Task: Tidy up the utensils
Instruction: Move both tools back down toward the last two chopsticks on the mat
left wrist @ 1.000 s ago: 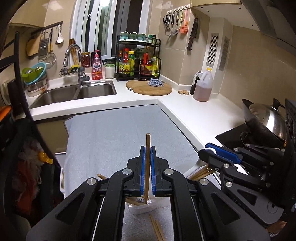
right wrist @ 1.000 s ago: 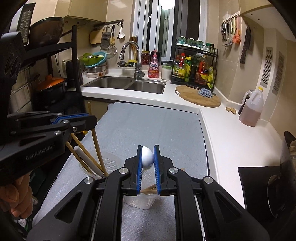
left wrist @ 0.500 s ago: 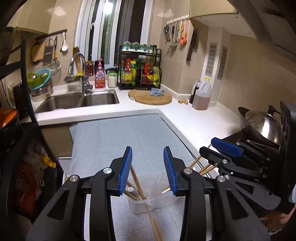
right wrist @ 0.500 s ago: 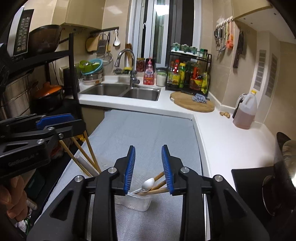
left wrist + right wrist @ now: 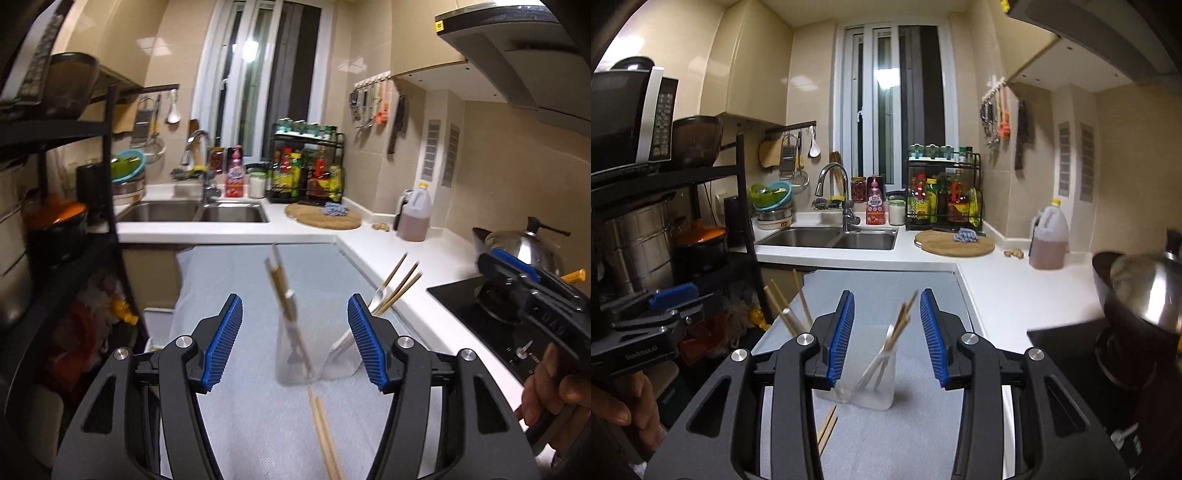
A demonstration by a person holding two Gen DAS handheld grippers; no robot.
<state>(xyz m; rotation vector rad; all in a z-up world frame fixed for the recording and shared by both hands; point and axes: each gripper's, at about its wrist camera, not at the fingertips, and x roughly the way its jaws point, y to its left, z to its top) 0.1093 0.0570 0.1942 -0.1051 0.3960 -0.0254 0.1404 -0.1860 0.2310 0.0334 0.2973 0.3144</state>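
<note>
Two clear plastic cups stand side by side on the grey mat. In the left wrist view the left cup (image 5: pixel 293 354) holds wooden chopsticks (image 5: pixel 282 291), and the right cup (image 5: pixel 341 356) holds a spoon and more chopsticks (image 5: pixel 399 282). A loose pair of chopsticks (image 5: pixel 325 432) lies on the mat in front. My left gripper (image 5: pixel 294 339) is open and empty, pulled back from the cups. My right gripper (image 5: pixel 887 336) is open and empty, behind the cup (image 5: pixel 875 380) with spoon and chopsticks. The loose pair (image 5: pixel 827 428) shows there too.
A white counter (image 5: pixel 388 251) runs right of the mat, with a stove and lidded wok (image 5: pixel 524 251). A sink (image 5: pixel 831 238), cutting board (image 5: pixel 955 243) and oil jug (image 5: pixel 1049 240) sit at the back. A black shelf rack (image 5: pixel 665 221) stands left.
Both grippers opened and let go: the left released its chopstick and the right its spoon into the cups. Both have since pulled back and risen, jaws wider.
</note>
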